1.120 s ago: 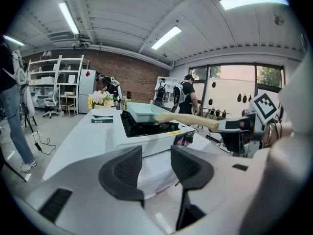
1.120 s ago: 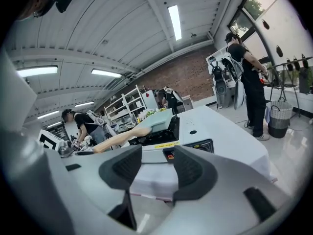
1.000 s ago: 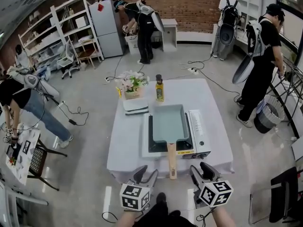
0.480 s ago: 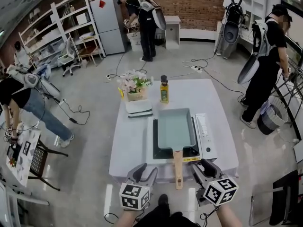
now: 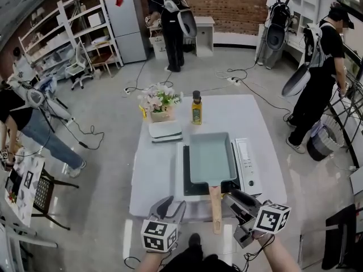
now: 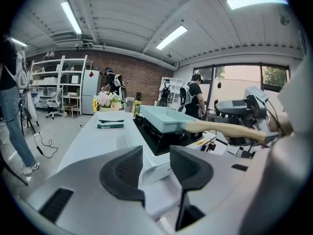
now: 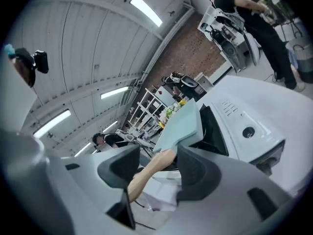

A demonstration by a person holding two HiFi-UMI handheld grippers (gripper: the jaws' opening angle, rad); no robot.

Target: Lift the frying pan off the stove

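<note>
A pale teal rectangular frying pan (image 5: 211, 156) sits on the black top of a white portable stove (image 5: 248, 169). Its wooden handle (image 5: 215, 204) sticks out past the table's near edge. My right gripper (image 5: 233, 202) is rolled on its side just right of the handle. In the right gripper view the handle (image 7: 146, 174) runs between the jaws, which have just been opening, and the pads do not press on it. My left gripper (image 5: 172, 205) hovers open and empty left of the handle, by the table edge. The left gripper view shows the pan (image 6: 164, 118) ahead to the right.
On the white table (image 5: 153, 174) behind the stove stand an oil bottle (image 5: 196, 107), a flower pot (image 5: 159, 101) and a folded green-and-white stack (image 5: 165, 130). Several people stand around the room, one at the right (image 5: 317, 67). A chair (image 5: 42, 191) stands at the left.
My right gripper has rolled onto its side and shifted in toward the pan's handle. My left gripper has edged forward toward the table. The pan has stayed on the stove.
</note>
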